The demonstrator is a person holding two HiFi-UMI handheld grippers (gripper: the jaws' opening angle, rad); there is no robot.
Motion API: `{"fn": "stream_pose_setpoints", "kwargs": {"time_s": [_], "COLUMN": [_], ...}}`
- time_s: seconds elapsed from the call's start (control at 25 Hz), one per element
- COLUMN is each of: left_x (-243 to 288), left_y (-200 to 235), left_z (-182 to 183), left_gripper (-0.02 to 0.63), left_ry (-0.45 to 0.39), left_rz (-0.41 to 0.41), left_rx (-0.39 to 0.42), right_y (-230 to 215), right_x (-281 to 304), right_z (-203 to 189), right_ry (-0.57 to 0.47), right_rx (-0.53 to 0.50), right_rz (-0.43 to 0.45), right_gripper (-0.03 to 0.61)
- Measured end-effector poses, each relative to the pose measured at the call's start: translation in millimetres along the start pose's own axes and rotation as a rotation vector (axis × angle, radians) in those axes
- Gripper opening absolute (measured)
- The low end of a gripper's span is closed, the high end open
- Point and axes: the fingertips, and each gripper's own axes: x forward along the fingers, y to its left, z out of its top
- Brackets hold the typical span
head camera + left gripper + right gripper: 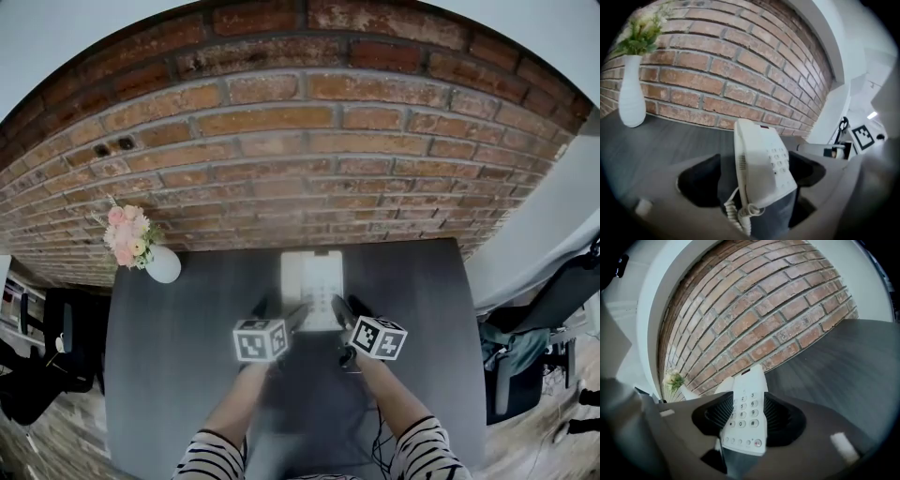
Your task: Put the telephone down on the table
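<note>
The brick wall (281,141) backs the dark surface (169,375); the white telephone (312,277) lies flat on it at twelve o'clock, keypad up, its far end near the bricks. By my reading it is already set down, out of the working space. At six o'clock of the telephone, the left hand-held gripper (754,176) has its jaws wide apart, clear of the casing; the right hand-held gripper (749,416) is also spread, the keypad framed between its pads, but it looks like no clamp. The coiled cord (736,213) trails at the near end. At ten o'clock a white vase (164,265) holds pink and cream flowers (127,234), well apart from the work.
</note>
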Motion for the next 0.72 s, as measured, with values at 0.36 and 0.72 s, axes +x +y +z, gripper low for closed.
{"fn": "stream_pose_setpoints", "kwargs": {"time_s": [0.36, 0.72], "left_x": [-73.9, -157.4], "left_y": [-34.9, -55.3], "left_z": [-7.3, -21.1], "left_gripper": [0.335, 0.154], "left_ry": [-0.065, -0.126], "left_rz": [-0.027, -0.023], "left_rx": [0.1, 0.138], "right_y": [45.0, 98.4], "right_x": [-69.2, -136.5], "right_z": [-9.0, -32.2], "right_ry": [-0.082, -0.14], "right_rx": [-0.068, -0.157], "right_rz": [-0.021, -0.034], "right_gripper": [0.082, 0.0]}}
